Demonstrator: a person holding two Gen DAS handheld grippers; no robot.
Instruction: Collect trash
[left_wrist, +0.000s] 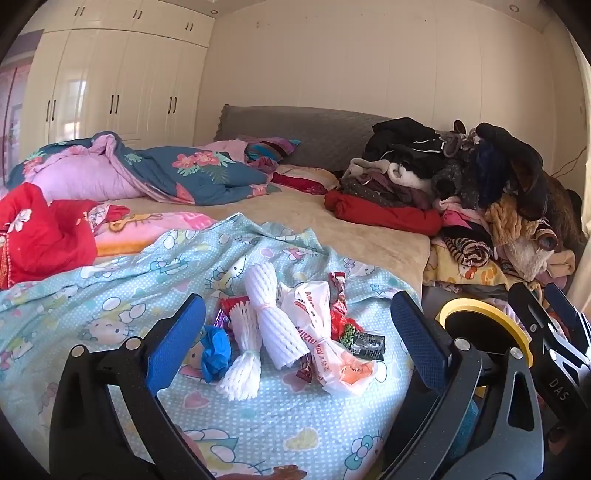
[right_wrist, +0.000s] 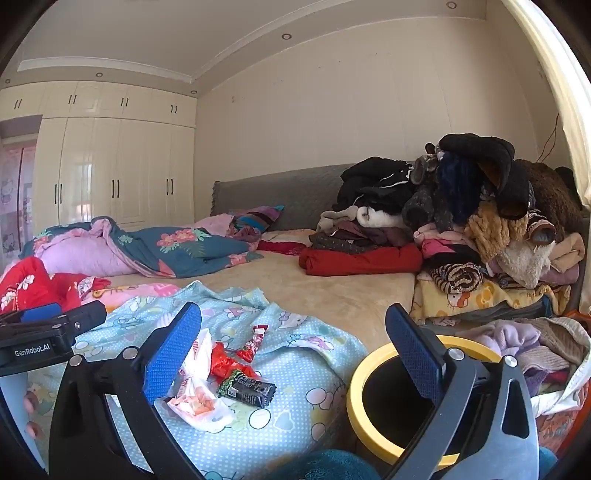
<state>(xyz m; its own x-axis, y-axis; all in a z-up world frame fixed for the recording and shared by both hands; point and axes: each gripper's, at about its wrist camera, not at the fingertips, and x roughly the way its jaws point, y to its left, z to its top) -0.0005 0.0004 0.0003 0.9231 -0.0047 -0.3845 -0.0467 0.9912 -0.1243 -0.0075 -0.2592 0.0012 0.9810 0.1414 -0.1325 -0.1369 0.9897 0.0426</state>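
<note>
A pile of trash lies on the light blue Hello Kitty sheet (left_wrist: 110, 295): two white foam nets (left_wrist: 275, 321), a white printed plastic bag (left_wrist: 325, 339), red wrappers (left_wrist: 338, 295), a crumpled blue piece (left_wrist: 216, 350) and a black-green wrapper (left_wrist: 365, 341). My left gripper (left_wrist: 295, 347) is open and empty, its jaws wide apart on either side of the pile. My right gripper (right_wrist: 295, 362) is open and empty, over the bag (right_wrist: 199, 398), the red wrappers (right_wrist: 225, 363) and the black-green wrapper (right_wrist: 247, 389). A yellow-rimmed black bin (right_wrist: 354, 398) stands right of the bed.
Folded quilts (left_wrist: 177, 173) and red clothes (left_wrist: 40, 232) lie at the far left of the bed. A tall heap of clothes (right_wrist: 461, 221) fills the right side. More clothes (right_wrist: 524, 343) lie beside the bin. White wardrobes stand behind.
</note>
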